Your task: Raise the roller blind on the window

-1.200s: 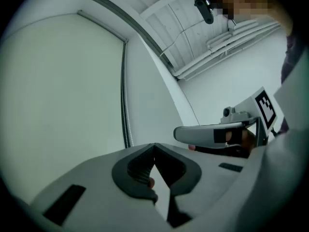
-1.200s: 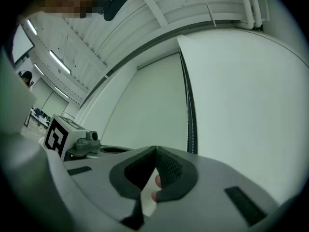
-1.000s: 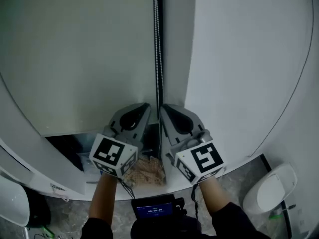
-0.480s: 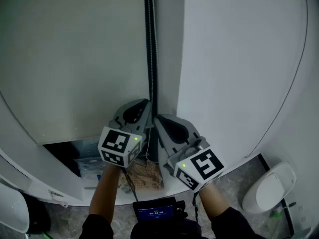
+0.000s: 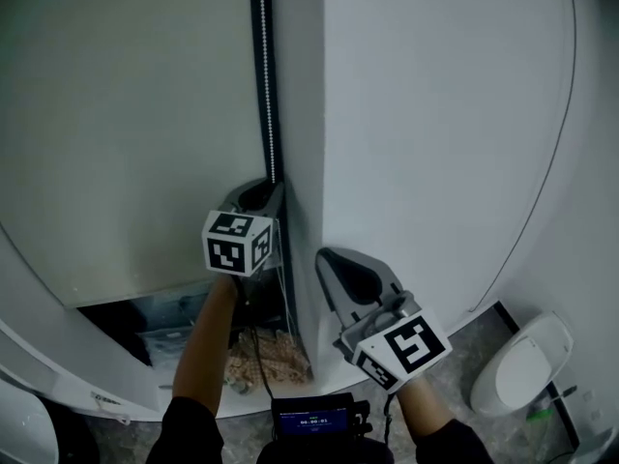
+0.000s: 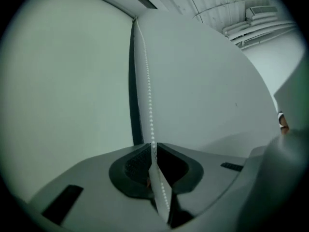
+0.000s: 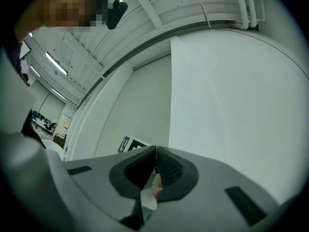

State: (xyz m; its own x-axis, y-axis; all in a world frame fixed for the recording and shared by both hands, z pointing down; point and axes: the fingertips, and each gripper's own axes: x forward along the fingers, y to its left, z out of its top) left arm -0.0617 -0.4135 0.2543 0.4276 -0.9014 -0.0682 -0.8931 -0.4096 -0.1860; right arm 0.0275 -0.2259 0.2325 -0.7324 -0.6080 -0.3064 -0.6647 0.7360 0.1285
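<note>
The roller blind (image 5: pixel 126 133) hangs at the left and covers most of the window. Its bottom edge ends above a dark gap near the sill. The bead chain (image 5: pixel 269 85) runs down the blind's right edge, next to the white wall (image 5: pixel 435 124). The left gripper (image 5: pixel 271 188) is clamped on this chain, which passes between its closed jaws. The right gripper (image 5: pixel 327 256) is lower, to the right and nearer the person, with its jaws pressed together and nothing visible between them.

Our right tool (image 7: pixel 155 151) facing a white wall (image 7: pixel 231 95).
Its jaws meet at the tips; past them we see a marker cube (image 7: pixel 131 144) and the pale roller blind (image 7: pixel 140 105).
</note>
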